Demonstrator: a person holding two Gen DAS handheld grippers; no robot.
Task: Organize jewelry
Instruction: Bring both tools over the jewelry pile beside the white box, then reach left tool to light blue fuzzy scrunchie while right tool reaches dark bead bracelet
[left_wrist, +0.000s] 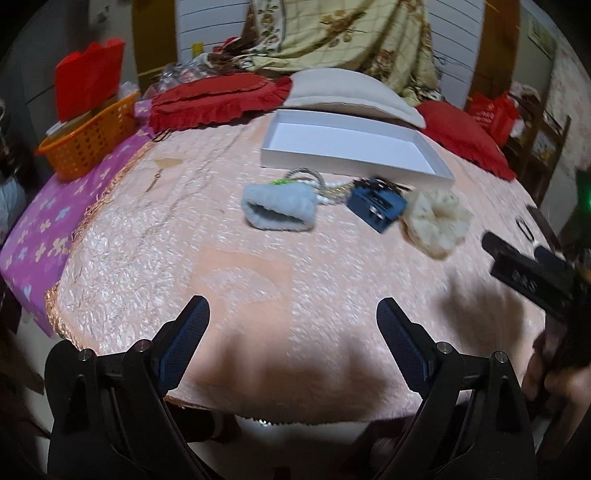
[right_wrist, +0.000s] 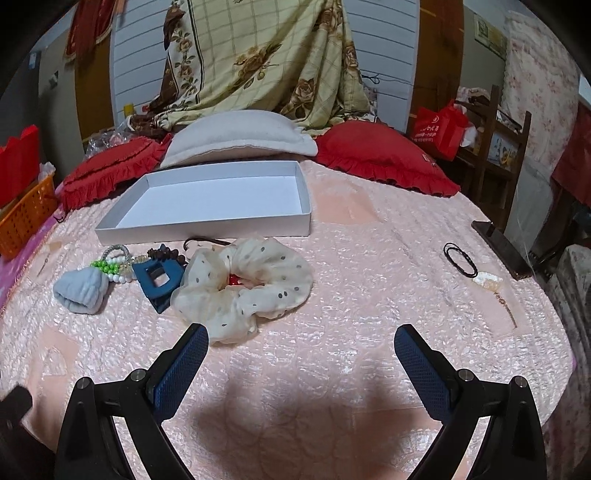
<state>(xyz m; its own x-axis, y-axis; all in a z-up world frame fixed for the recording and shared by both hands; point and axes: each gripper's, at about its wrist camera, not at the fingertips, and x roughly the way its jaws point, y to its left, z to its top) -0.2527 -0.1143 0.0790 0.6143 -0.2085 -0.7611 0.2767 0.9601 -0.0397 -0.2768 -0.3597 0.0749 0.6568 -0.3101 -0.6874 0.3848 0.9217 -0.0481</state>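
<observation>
I see the bed (right_wrist: 369, 258) with the white box (right_wrist: 207, 225) still empty, so nothing is sorted: scrunchie (right_wrist: 243, 284), blue claw clip (right_wrist: 157, 280), bead bracelets (right_wrist: 114, 267) and black hair ties (right_wrist: 460, 258) lie outside it. My left gripper (left_wrist: 293, 314) and right gripper (right_wrist: 301, 341) hang wide apart, holding nothing; no writing is legible.

Bead bracelets (right_wrist: 114, 267) partly behind clip (right_wrist: 157, 282)
</observation>
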